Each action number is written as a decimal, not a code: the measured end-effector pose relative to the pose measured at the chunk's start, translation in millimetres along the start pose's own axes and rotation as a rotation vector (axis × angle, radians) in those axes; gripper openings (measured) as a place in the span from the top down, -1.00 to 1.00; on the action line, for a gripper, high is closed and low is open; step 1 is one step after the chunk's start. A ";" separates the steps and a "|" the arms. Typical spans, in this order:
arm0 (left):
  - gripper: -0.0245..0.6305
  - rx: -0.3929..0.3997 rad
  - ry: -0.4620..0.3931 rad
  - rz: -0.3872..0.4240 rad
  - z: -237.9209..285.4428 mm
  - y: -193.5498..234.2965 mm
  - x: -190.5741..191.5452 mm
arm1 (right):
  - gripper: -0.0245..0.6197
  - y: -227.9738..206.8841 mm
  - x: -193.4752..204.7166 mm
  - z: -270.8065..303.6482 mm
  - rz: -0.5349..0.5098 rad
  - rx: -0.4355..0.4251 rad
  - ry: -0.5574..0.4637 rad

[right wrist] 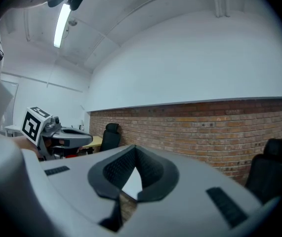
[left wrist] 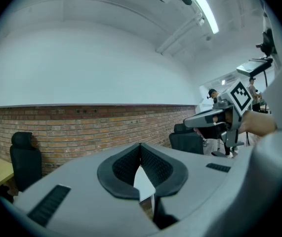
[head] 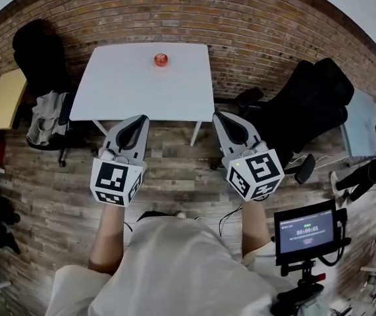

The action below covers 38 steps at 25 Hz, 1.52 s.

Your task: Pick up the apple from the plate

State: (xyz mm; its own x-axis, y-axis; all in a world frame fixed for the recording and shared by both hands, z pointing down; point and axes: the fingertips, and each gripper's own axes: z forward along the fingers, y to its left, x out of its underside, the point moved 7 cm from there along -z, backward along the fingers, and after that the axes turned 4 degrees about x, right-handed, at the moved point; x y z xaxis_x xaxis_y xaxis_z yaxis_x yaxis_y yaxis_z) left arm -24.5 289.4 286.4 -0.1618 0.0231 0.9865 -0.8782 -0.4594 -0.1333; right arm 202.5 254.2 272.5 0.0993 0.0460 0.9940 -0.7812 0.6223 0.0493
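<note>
L gripper point(head: 143, 119) & R gripper point(head: 218, 116) fingers clenched, empty (apple point(head: 161, 60) well apart on table point(head: 122, 91))

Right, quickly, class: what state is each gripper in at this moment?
Left gripper: closed, jaw tips meeting, holding nothing.
Right gripper: closed, jaw tips meeting, holding nothing.

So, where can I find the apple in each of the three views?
Head view: the apple is at the top centre, on the far part of the white table.
Left gripper view: not in it.
Right gripper view: not in it.
Shared landmark: the brick wall, which also runs across the left gripper view and the right gripper view.
</note>
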 end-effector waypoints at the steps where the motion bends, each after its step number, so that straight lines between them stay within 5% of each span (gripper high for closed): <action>1: 0.91 -0.005 0.002 -0.002 -1.7 -3.2 2.1 | 0.92 0.1 2.6 -1.2 0.001 -0.006 0.001; 21: 0.91 0.003 -0.010 -0.018 10.7 -4.9 16.8 | 0.92 -2.4 14.3 5.7 -0.010 -0.019 0.016; 38: 0.91 0.083 -0.034 -0.020 144.9 162.5 25.8 | 0.91 -46.1 -4.5 194.4 -0.006 0.042 0.060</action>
State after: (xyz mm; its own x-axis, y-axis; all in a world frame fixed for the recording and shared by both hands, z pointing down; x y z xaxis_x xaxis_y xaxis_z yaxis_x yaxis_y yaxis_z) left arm -106.1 86.7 303.9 -0.1282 0.0031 0.9917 -0.8404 -0.5313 -0.1070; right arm 118.3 73.4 284.7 0.1404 0.0898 0.9860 -0.8055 0.5895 0.0610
